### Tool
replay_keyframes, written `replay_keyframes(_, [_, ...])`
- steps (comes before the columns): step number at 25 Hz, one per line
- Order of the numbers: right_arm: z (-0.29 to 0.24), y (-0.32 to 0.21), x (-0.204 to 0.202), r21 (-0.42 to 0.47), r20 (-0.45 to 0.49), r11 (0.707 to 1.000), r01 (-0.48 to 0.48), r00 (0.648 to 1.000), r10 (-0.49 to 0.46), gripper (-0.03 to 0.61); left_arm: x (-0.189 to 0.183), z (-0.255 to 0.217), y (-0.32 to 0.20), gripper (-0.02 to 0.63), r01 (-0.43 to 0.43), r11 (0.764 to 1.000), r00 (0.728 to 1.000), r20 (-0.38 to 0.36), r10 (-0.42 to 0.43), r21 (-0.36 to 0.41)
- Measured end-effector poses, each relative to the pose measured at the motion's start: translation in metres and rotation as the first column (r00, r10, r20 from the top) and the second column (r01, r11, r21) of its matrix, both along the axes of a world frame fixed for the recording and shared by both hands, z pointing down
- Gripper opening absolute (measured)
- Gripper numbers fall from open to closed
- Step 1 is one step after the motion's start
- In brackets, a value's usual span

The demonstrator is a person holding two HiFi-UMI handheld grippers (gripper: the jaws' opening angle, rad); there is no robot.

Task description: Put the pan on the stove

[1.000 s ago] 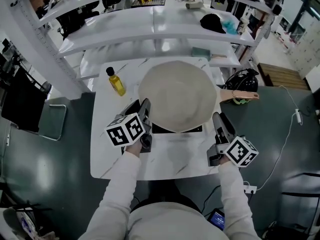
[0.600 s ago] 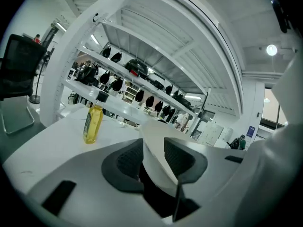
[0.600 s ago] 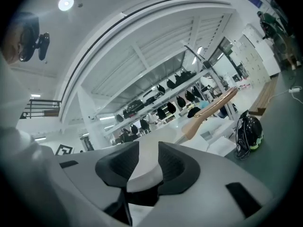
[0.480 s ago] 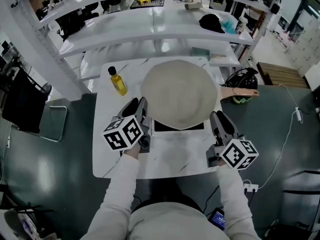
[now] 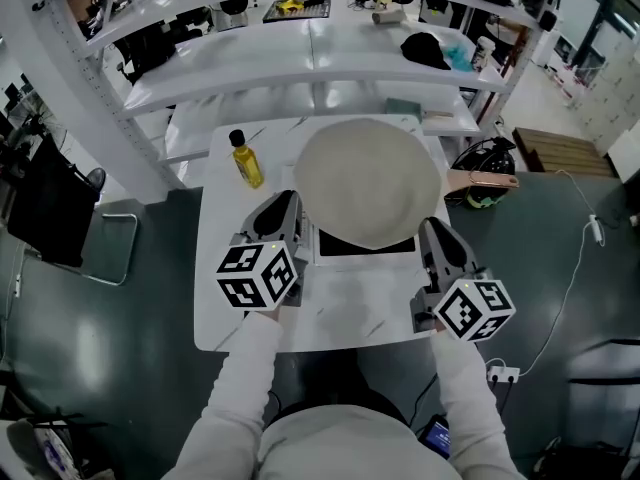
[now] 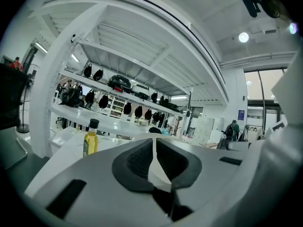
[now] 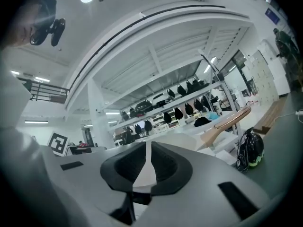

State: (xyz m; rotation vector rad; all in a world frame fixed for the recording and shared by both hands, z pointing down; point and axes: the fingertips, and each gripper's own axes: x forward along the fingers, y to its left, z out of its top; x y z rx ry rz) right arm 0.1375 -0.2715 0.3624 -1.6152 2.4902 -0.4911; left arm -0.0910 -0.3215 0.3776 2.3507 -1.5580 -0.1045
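Observation:
The wide cream pan point(image 5: 368, 178) rests on the black stove point(image 5: 365, 247) in the middle of the white table, its wooden handle point(image 5: 481, 184) pointing right. My left gripper point(image 5: 281, 209) sits just off the pan's near-left rim and touches nothing. My right gripper point(image 5: 433, 228) sits off the near-right rim, also clear of it. In the left gripper view the left gripper point(image 6: 154, 148) is closing, its pads a thin slit apart with nothing between them. The right gripper point(image 7: 148, 150) is closing the same way, with the wooden handle point(image 7: 228, 121) beyond it.
A bottle of yellow oil point(image 5: 247, 160) stands at the table's point(image 5: 250, 313) back left, also the oil bottle point(image 6: 90, 138) in the left gripper view. White shelves point(image 5: 300, 58) rise behind the table. A black and green bag point(image 5: 486, 160) lies on the floor at right.
Both grippers have drawn back a little from the pan's rim and their jaws have narrowed. The pan stays on the stove, and more of the stove's front shows.

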Motion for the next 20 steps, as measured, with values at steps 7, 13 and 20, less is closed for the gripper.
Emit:
replay_keyframes(7, [-0.007, 0.029, -0.012, 0.035, -0.069, 0.999, -0.019, 0.997, 0.022, 0.028, 0.016, -0.008, 0.031, 0.017, -0.084, 0.995, 0.996, 0.049, 0.081, 0.062])
replay_keyframes(13, [-0.009, 0.053, -0.021, 0.055, -0.112, 0.998, -0.034, 0.993, 0.040, 0.026, 0.017, -0.012, 0.059, 0.017, -0.122, 0.988, 0.989, 0.100, 0.113, 0.092])
replay_keyframes(20, [-0.009, 0.080, -0.030, 0.083, -0.168, 0.995, -0.047, 0.984, 0.060, 0.026, 0.011, -0.015, 0.089, 0.017, -0.135, 0.984, 0.985, 0.119, 0.121, 0.120])
